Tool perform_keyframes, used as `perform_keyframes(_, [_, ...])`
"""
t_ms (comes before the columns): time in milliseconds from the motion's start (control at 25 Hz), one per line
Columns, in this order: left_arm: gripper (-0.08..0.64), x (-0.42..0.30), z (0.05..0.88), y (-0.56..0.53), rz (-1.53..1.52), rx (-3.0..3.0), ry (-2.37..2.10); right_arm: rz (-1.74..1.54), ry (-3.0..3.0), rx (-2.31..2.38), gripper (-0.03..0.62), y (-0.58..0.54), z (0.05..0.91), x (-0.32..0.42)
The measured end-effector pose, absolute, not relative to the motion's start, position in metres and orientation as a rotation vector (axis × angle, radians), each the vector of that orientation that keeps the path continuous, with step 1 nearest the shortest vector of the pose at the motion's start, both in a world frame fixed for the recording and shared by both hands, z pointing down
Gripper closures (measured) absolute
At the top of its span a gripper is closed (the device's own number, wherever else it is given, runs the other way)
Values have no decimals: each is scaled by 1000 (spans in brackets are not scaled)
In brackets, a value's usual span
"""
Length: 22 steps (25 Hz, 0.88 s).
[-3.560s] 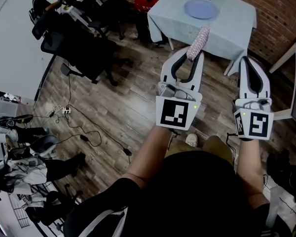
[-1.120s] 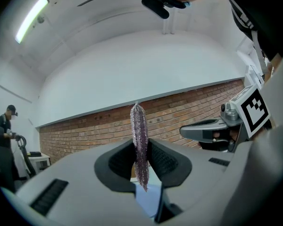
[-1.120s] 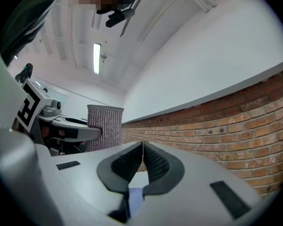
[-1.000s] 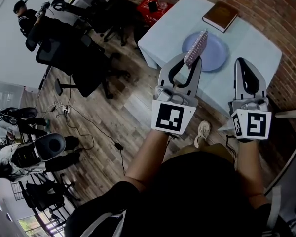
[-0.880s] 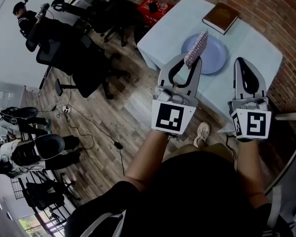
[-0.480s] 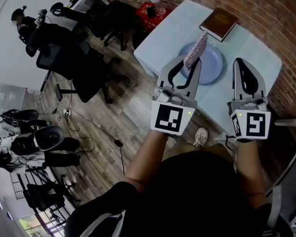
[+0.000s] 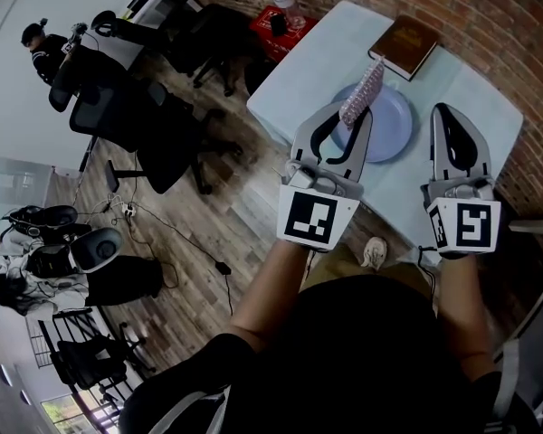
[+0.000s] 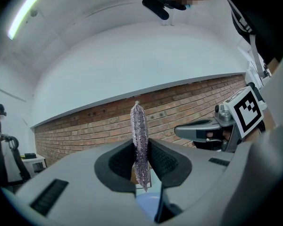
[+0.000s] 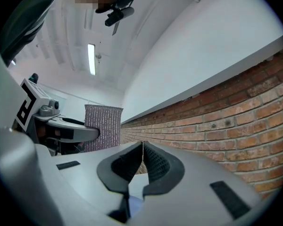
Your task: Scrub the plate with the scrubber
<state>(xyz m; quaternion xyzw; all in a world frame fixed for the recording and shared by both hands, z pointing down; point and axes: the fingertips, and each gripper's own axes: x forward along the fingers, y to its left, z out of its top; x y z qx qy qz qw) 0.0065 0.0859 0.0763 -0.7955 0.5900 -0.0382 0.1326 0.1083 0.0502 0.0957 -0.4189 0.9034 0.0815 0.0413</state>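
Observation:
A round lilac plate lies on a table with a pale blue cloth. My left gripper is shut on a glittery pinkish-purple scrubber, which stands up flat between the jaws above the plate's left side. The scrubber also shows in the right gripper view as a sparkly rectangle. My right gripper is shut with nothing in it, held over the table to the right of the plate. In that view its jaw tips meet.
A brown book lies on the table beyond the plate. A brick wall runs behind and right of the table. Black office chairs stand left on the wood floor, with a red box and bottle by the table's far corner.
The table, plate and book have drawn closer and larger under my grippers. Both grippers now hang over the tabletop, the scrubber over the plate's left part.

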Motion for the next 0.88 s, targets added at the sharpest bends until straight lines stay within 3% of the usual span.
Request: perform_keyframes(880, [480, -70, 100, -11, -167, -2524, 1405, 235, 2698, -1641, 556, -23, 109, 35])
